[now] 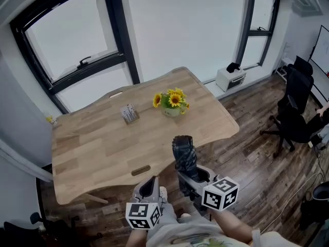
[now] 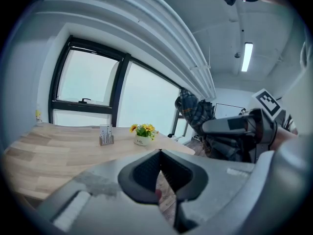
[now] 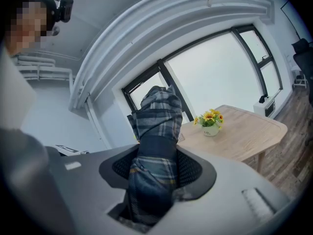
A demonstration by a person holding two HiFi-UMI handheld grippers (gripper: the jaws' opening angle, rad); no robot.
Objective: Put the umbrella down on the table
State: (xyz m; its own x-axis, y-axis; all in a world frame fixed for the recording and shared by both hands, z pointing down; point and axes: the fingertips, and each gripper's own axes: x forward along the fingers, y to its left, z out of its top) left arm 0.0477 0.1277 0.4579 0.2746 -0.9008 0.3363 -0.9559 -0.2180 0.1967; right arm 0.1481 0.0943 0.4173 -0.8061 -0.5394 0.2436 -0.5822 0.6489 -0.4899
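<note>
We hold the umbrella [image 3: 155,146], a folded plaid one, clamped upright between the jaws of the right tongs [image 3: 157,168]. Its top stands above them and the rest hangs below. It is in the air, not yet on the table [image 1: 92,148], whose near edge lies just ahead of both tongs.

To do this step well, we would carry it forward past that edge to the bare wood straight ahead. There we would tip it onto its side and lower it until it rests along its length, parting the jaws only then. Let go while upright, it would likely topple or roll off the edge.

The left tongs [image 2: 160,173] sit just left of the right ones, jaws together on nothing, and should stay low and aside.

Far ahead stand the flowers [image 1: 172,103], with a card stand [image 1: 129,113] to their left. Both are well clear of a landing near us.

The flower pot bears a small dark mark, too small to read. The print on the cards is likewise unreadable. We see no label on the umbrella.
</note>
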